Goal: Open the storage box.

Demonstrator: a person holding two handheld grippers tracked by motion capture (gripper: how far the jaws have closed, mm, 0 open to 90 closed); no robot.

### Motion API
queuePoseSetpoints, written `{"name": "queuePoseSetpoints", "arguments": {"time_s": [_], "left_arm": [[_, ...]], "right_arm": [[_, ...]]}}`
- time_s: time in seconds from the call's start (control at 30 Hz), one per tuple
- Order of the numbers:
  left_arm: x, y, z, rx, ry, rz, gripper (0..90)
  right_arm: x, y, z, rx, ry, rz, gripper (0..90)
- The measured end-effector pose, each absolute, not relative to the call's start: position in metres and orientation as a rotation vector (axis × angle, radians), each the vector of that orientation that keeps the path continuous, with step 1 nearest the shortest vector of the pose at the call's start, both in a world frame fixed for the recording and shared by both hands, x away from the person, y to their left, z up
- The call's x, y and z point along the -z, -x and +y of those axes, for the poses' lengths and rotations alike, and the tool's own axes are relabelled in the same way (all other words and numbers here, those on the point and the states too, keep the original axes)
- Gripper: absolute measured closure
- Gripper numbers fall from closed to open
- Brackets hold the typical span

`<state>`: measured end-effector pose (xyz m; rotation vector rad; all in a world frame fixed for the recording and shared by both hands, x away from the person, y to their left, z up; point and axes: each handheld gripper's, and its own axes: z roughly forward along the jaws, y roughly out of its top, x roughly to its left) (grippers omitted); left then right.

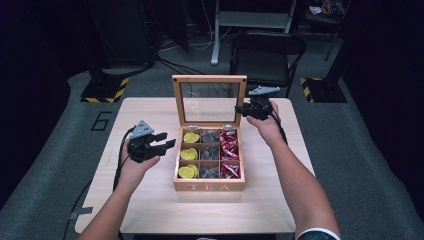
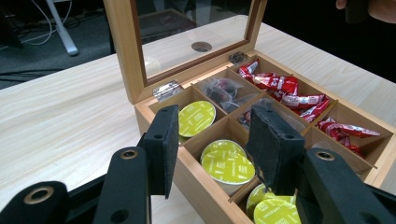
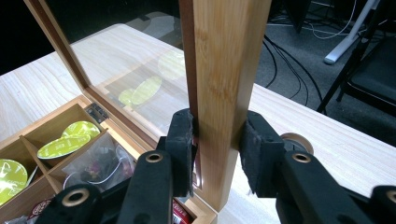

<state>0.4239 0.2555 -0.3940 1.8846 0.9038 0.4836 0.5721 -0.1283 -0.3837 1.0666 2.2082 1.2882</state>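
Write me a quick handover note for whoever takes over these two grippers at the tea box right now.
Right gripper: shut on the lid frame of the tea box, gripping its right side rail; lid stands upright, open.
Left gripper: open, empty, hovering off the box's left side, pointed at the yellow capsules.
Box contents: yellow capsules in the left column, clear bags in the middle, red sachets on the right.
Done: the lid is up and held.
Left: likely pick an item with the left gripper; nothing is out of the box yet.
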Motion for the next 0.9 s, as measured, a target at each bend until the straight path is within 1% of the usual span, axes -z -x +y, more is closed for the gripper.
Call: {"name": "queuePoseSetpoints", "arguments": {"time_s": [0.37, 0.67, 0.9], "left_arm": [[0.400, -0.423, 0.262, -0.463, -1.867, 0.932, 53.4], [0.401, -0.420, 0.261, -0.469, -1.873, 0.917, 53.4], [0.410, -0.418, 0.263, -0.455, -1.855, 0.931, 53.4]], "right_arm": [[0.385, -0.581, -0.128, -1.300, -1.107, 2.196, 66.0], [0.385, -0.587, -0.128, -1.298, -1.146, 2.197, 65.9], [0.386, -0.590, -0.127, -1.299, -1.183, 2.187, 65.7]]}}
